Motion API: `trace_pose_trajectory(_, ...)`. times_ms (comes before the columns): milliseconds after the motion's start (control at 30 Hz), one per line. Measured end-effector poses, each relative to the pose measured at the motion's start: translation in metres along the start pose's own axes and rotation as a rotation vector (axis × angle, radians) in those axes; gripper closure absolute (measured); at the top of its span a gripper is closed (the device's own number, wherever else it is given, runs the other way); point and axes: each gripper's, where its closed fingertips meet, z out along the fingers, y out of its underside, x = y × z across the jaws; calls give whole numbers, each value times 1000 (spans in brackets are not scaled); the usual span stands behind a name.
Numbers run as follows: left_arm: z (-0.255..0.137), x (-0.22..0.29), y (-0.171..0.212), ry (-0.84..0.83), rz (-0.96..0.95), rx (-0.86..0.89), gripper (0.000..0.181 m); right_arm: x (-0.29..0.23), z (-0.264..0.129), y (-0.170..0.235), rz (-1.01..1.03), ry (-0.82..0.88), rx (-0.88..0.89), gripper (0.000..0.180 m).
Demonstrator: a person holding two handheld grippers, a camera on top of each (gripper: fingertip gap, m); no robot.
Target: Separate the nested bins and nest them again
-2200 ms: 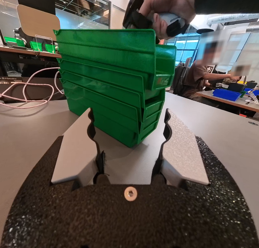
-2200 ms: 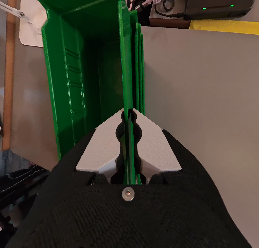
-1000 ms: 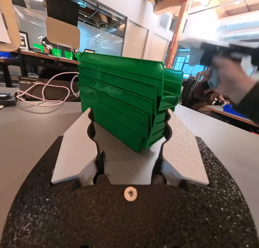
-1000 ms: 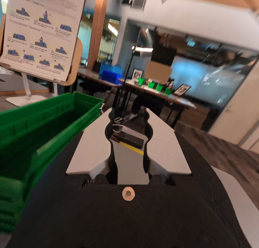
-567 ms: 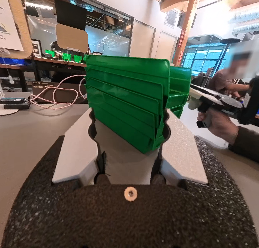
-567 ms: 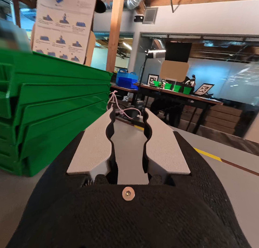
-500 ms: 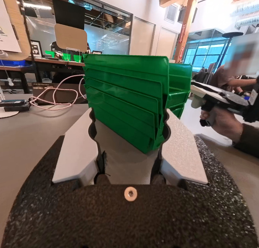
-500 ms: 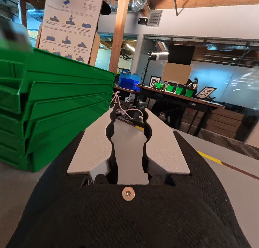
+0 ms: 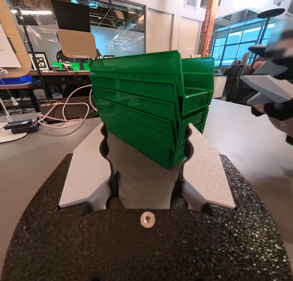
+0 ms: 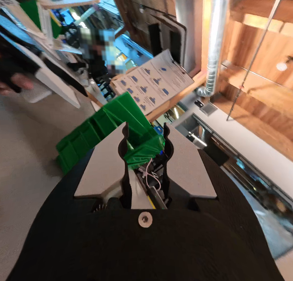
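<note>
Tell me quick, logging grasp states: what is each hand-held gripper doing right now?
Left hand-held gripper: open, empty, near the stack of green bins.
Right hand-held gripper: open, holding nothing.

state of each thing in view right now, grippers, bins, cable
left gripper: open, fingers either side of the stack's near corner, holding nothing
right gripper: open, empty, tilted, off the bins
green bins: nested in one stack, upright on the grey table, ungripped
pink cable: loose, looped on the table behind the stack
</note>
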Motion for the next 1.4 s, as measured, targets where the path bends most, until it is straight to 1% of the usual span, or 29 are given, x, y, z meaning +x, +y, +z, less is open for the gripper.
trace_pose_trajectory(67, 0, 1, 0, 4, 1, 1, 85, -15, 8, -10, -47, -72, -5, 135)
trace_pose_trajectory(133, 0, 2, 0, 5, 4, 3, 85, -18, 17, -10, -82, -99, -62, 135)
trace_pose_trajectory(200, 0, 2, 0, 4, 3, 4, 85, -10, 26, -10, -51, -109, -121, 133)
trace_pose_trajectory(267, 1, 1, 0, 5, -3, 3, 85, 9, 38, -9, 52, -104, -191, 128)
trace_pose_trajectory(333, 1, 2, 0, 10, -5, 3, 85, 36, 55, -3, 219, -80, -285, 116)
trace_pose_trajectory(367, 1, 3, 0, 11, -5, 4, 85, 48, 66, 1, 324, -77, -337, 107)
trace_pose_trajectory(400, 1, 3, -1, 12, -4, 5, 85, 56, 78, 5, 437, -100, -384, 91)
trace_pose_trajectory(433, 1, 3, -1, 12, -4, 5, 85, 60, 90, 8, 553, -136, -433, 84)
trace_pose_trajectory(467, 1, 3, -1, 13, -5, 6, 85, 62, 104, 13, 657, -174, -489, 73)
trace_pose_trajectory(500, 1, 3, -1, 15, -8, 7, 85, 61, 117, 19, 735, -215, -554, 64)
trace_pose_trajectory(567, 1, 3, -2, 18, -14, 10, 85, 53, 137, 39, 826, -289, -735, 51)
trace_pose_trajectory(600, 1, 3, -2, 19, -17, 12, 85, 45, 144, 50, 864, -325, -833, 47)
trace_pose_trajectory(733, 1, 4, -3, 27, -25, 15, 85, 10, 150, 85, 1012, -444, -1208, 31)
trace_pose_trajectory(833, 1, 5, -3, 33, -27, 17, 85, 2, 147, 111, 984, -411, -1412, 30)
trace_pose_trajectory(900, 0, 6, -4, 39, -33, 21, 85, -4, 147, 117, 1001, -405, -1493, 33)
trace_pose_trajectory(1000, 0, 7, -5, 49, -45, 27, 85, -7, 144, 121, 972, -402, -1592, 39)
trace_pose_trajectory(1033, 0, 8, -6, 53, -52, 29, 85, -8, 145, 119, 979, -407, -1611, 45)
trace_pose_trajectory(1100, 0, 8, -7, 61, -63, 34, 85, -8, 144, 117, 972, -410, -1646, 49)
trace_pose_trajectory(1333, 2, 9, -8, 75, -86, 36, 85, -8, 142, 119, 987, -372, -1714, 50)
trace_pose_trajectory(1400, 2, 9, -8, 75, -88, 37, 85, -9, 141, 118, 1007, -375, -1724, 53)
